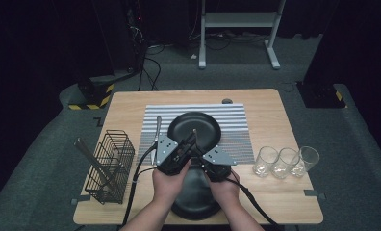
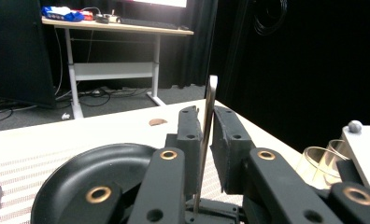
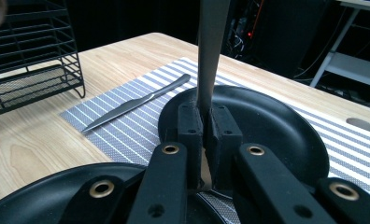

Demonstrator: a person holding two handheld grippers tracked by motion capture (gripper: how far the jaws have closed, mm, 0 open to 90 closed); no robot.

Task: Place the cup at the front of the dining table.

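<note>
Two grippers met over the middle of the table, and you had both on one slim metal utensil [image 1: 194, 134]. Your right gripper [image 3: 204, 122] was clamped tight on the flat metal handle [image 3: 210, 51], which rose straight up between its jaws in the right gripper view. Your left gripper [image 2: 207, 125] had the same piece standing between its jaws, seen edge-on in the left gripper view; the strip lay against one pad with a gap on the other side, so that grip looked loosened, not pressing. No earlier frame here, so that is all you could say of it. In the high view the utensil poked up above the near rim of the far black plate [image 1: 200, 121], which sat on the striped placemat [image 1: 232, 118]. A second black plate [image 1: 193, 204] lay nearer to you, partly under your hands [image 1: 167, 185]. A knife [image 3: 136, 102] rested on the mat just beside the far plate, on its left in the high view. The black wire rack [image 1: 110, 166] stood well to the left with a long utensil [image 1: 95, 163] leaning in it, and three clear glasses [image 1: 285, 161] were lined up, touching, at the right of the mat.
</note>
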